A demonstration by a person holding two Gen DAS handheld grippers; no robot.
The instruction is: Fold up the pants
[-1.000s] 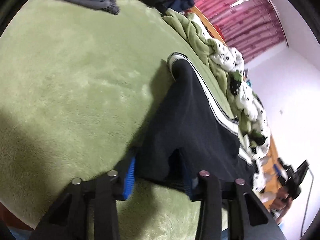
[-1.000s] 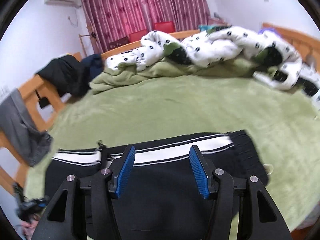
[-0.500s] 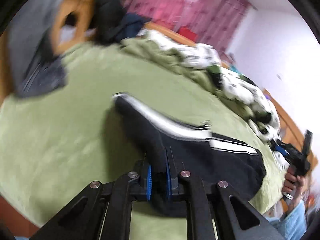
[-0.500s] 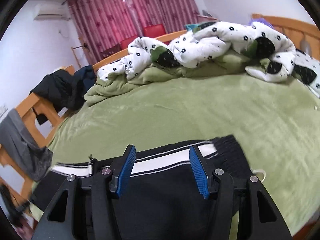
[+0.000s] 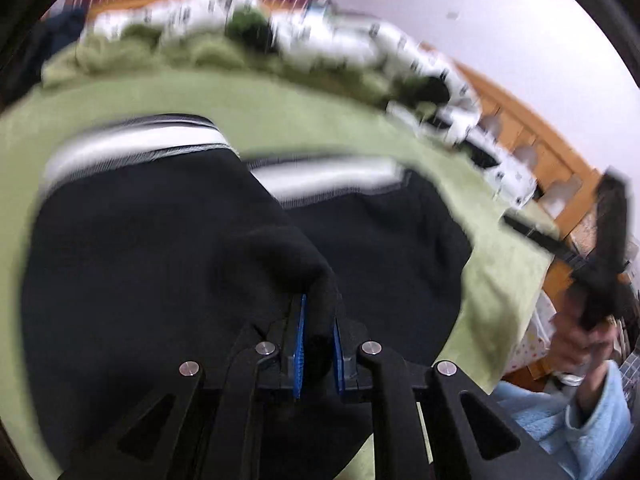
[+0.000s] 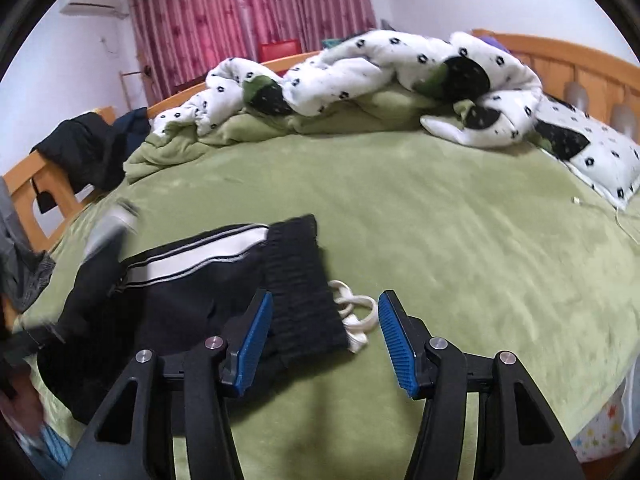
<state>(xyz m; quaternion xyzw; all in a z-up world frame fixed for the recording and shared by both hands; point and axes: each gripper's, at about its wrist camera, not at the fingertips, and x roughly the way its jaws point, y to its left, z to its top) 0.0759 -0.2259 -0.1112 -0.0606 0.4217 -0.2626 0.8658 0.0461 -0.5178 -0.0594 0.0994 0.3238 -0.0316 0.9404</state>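
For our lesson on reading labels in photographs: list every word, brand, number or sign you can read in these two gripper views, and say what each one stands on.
None can be read in either view.
The pants show only white stripes, no lettering.
The quilt carries a small black printed pattern, not text.
The air conditioner on the wall shows no legible brand; it is too small to tell.
The left wrist view is too blurred to read anything.

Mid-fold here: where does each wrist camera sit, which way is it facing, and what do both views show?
Left wrist: on the left gripper, looking down over the black pants it pinches; the person's other hand shows.
Right wrist: on the right gripper, jaws open, facing across the bed towards the curtains.
Shared: pants, green blanket, spotted duvet.
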